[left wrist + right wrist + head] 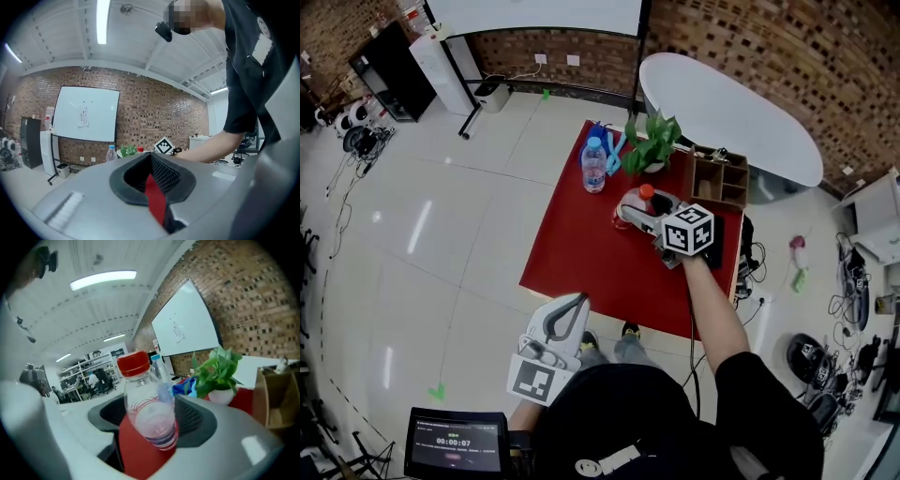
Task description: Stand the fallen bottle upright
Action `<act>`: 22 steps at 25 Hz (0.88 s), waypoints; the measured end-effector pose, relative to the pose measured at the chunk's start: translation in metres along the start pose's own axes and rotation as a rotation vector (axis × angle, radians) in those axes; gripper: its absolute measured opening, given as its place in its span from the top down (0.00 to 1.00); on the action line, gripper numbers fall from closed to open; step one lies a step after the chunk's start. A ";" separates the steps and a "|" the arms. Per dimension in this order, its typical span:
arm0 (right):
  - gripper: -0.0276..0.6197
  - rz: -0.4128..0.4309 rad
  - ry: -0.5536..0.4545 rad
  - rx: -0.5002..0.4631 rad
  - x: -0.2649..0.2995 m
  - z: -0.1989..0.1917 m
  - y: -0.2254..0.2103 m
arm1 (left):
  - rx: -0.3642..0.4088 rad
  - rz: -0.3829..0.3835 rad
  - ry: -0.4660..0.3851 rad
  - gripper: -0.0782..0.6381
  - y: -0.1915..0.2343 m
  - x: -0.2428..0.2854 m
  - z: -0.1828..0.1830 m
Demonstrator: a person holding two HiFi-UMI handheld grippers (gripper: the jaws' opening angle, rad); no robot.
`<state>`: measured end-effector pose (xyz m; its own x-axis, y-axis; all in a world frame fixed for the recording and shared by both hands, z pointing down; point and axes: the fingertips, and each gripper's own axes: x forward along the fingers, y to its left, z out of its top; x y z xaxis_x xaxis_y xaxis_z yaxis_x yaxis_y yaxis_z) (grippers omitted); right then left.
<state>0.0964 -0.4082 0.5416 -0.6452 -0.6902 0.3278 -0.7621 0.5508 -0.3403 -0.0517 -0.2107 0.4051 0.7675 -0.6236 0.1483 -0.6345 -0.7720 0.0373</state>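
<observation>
On the red tabletop (pixel 581 253) an upright blue-capped bottle (pixel 593 167) stands near the far edge, a potted plant (pixel 652 145) just beside it, and a wooden compartment box (pixel 720 178) at the far right corner.

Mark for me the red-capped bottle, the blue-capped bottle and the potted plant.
red-capped bottle (pixel 151 420), right gripper view, on its clear body.
blue-capped bottle (pixel 594 169), head view, on the middle of its body.
potted plant (pixel 652 141), head view, on its green leaves.

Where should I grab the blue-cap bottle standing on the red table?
Probably grip the blue-cap bottle round its middle, level, coming from its left in the head view: it stands upright, and the plant crowds its right.
</observation>
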 end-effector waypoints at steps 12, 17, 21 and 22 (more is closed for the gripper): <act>0.46 -0.174 0.131 0.092 -0.005 -0.021 -0.001 | 0.015 -0.033 -0.032 0.89 -0.002 -0.013 0.007; 0.46 -0.178 0.123 0.075 -0.010 -0.024 0.032 | 0.013 -0.039 -0.053 0.89 0.000 -0.052 0.013; 0.46 -0.185 0.110 0.029 -0.020 -0.032 0.042 | 0.031 -0.057 -0.071 0.89 0.000 -0.065 0.011; 0.46 -0.186 0.091 0.034 -0.024 -0.029 0.045 | 0.032 -0.063 -0.075 0.89 0.000 -0.069 0.011</act>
<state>0.0763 -0.3534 0.5445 -0.4968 -0.7324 0.4655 -0.8673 0.4006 -0.2955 -0.1033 -0.1691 0.3838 0.8111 -0.5804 0.0723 -0.5826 -0.8127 0.0122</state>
